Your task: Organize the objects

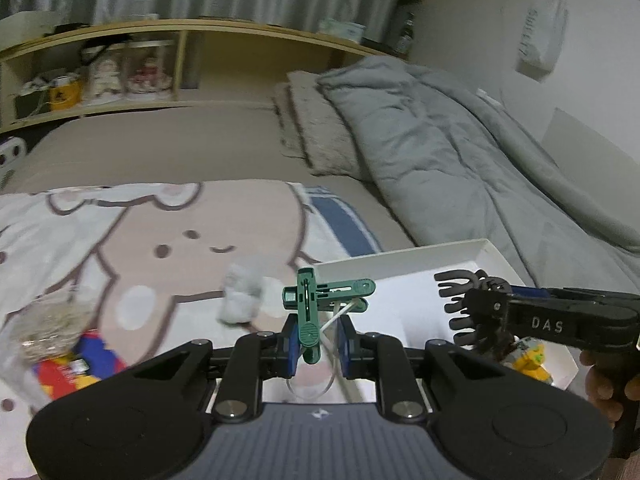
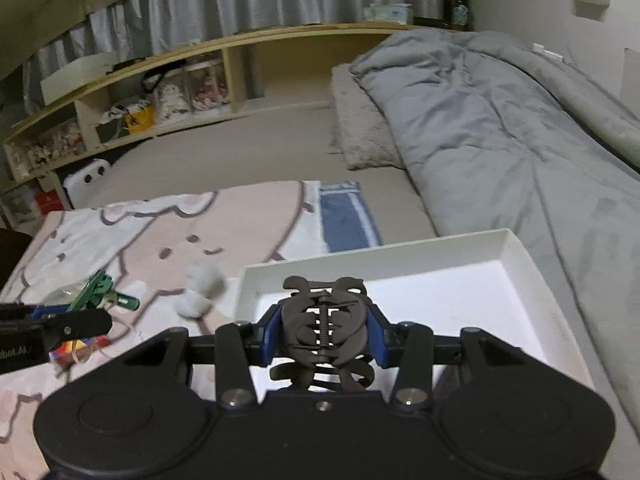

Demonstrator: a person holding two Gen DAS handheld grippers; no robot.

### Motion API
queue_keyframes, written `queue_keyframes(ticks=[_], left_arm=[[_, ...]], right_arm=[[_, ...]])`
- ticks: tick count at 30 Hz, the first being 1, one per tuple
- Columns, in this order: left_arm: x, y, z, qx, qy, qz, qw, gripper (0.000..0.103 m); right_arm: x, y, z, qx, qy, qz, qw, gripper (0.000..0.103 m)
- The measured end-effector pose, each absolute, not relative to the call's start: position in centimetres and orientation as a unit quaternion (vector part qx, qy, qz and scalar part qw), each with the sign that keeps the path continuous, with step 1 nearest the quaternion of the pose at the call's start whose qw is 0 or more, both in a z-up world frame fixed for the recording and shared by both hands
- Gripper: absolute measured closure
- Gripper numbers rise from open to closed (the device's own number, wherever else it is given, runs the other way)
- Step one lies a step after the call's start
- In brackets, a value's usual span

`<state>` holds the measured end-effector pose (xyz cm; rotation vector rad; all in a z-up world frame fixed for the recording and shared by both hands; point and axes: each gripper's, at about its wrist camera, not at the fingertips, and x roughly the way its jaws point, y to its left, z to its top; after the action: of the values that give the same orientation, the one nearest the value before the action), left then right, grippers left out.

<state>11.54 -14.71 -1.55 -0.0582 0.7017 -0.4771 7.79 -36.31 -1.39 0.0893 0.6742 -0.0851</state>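
We judge the tidying partly done: our right gripper [image 2: 322, 336] pinches a black hair claw [image 2: 322, 320] over the white tray [image 2: 532, 276], our left gripper [image 1: 316, 344] pinches green clothes pegs [image 1: 316, 300], and a cotton ball [image 1: 240, 296] lies on the bed.

The left gripper [image 1: 316, 344] is seen closed on green clothespins [image 1: 310, 312], held over the cartoon-printed blanket [image 1: 160, 248]. At three o'clock, a black claw hair clip [image 1: 464, 304] is clamped by the right gripper [image 1: 486, 312] above the white tray [image 1: 400, 260], where a small yellow item [image 1: 532, 360] lies. A white fluffy object [image 1: 240, 296] is seen at ten o'clock from the clothespins, with a colourful packet [image 1: 68, 364] at eight o'clock.
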Motion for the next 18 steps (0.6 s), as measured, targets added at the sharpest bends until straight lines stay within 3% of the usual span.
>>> queue_keyframes(ticks=[18], left_arm=[[13.3, -23.3, -4.9, 0.022, 0.413, -0.273, 0.869, 0.082]], right_arm=[[6.5, -38.9, -5.3, -0.018, 0.452, -0.036, 0.891, 0.058]])
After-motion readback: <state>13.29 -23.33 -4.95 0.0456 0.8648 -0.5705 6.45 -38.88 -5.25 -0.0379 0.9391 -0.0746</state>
